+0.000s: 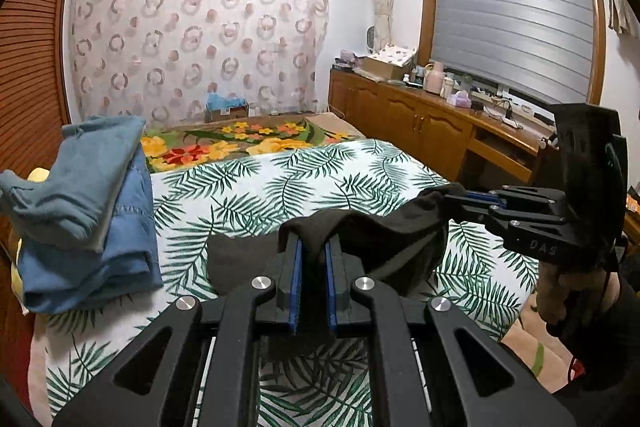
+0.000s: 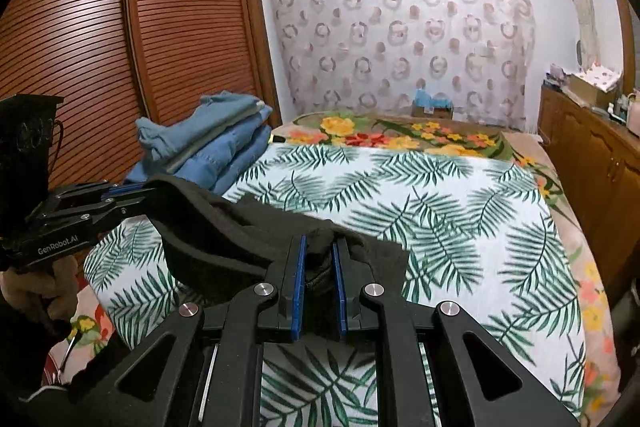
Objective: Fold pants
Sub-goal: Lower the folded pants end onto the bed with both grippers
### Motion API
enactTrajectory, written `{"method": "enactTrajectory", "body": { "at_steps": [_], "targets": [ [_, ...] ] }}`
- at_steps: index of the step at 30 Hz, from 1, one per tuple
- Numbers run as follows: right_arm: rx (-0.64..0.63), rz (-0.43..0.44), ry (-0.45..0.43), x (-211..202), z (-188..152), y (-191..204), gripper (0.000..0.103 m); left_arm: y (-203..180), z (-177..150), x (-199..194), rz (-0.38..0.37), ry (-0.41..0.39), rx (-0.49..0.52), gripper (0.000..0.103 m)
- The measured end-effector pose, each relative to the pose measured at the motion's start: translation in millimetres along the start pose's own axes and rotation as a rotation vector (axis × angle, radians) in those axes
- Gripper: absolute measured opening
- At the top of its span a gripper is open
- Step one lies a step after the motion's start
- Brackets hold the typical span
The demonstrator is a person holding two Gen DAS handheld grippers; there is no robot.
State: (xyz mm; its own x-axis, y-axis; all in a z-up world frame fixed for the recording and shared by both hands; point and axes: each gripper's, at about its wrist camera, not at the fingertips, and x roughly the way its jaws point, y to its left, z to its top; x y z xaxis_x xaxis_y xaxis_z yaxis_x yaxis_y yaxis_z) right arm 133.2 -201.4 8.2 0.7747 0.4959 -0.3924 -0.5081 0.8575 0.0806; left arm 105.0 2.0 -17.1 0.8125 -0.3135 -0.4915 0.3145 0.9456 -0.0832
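Observation:
Black pants (image 1: 384,239) hang between my two grippers, lifted a little above the leaf-print bed sheet (image 1: 256,187). My left gripper (image 1: 314,247) is shut on one part of the pants' upper edge. My right gripper shows at the right of the left wrist view (image 1: 452,199), shut on another part of the same edge. In the right wrist view the right gripper (image 2: 320,247) is shut on the bunched black pants (image 2: 224,235), and the left gripper (image 2: 140,195) grips them at the left. The cloth sags between both grips.
A stack of folded blue and teal clothes (image 1: 84,211) lies at the bed's left side, also seen in the right wrist view (image 2: 212,143). A floral blanket (image 1: 240,143) lies beyond the sheet. A wooden cabinet (image 1: 420,123) with clutter stands right; a slatted wardrobe (image 2: 120,47) stands left.

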Motion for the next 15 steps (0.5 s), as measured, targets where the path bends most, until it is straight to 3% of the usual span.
{"method": "enactTrajectory", "body": {
  "at_steps": [5, 15],
  "targets": [
    [-0.021, -0.014, -0.001, 5.5, -2.1, 4.0, 0.013, 2.5, -0.6, 8.8, 0.028, 0.005, 0.006, 0.011],
    [-0.033, -0.036, 0.095, 51.4, -3.9, -1.0, 0.013, 19.4, -17.5, 40.4, 0.052, 0.069, -0.037, 0.011]
  ]
}}
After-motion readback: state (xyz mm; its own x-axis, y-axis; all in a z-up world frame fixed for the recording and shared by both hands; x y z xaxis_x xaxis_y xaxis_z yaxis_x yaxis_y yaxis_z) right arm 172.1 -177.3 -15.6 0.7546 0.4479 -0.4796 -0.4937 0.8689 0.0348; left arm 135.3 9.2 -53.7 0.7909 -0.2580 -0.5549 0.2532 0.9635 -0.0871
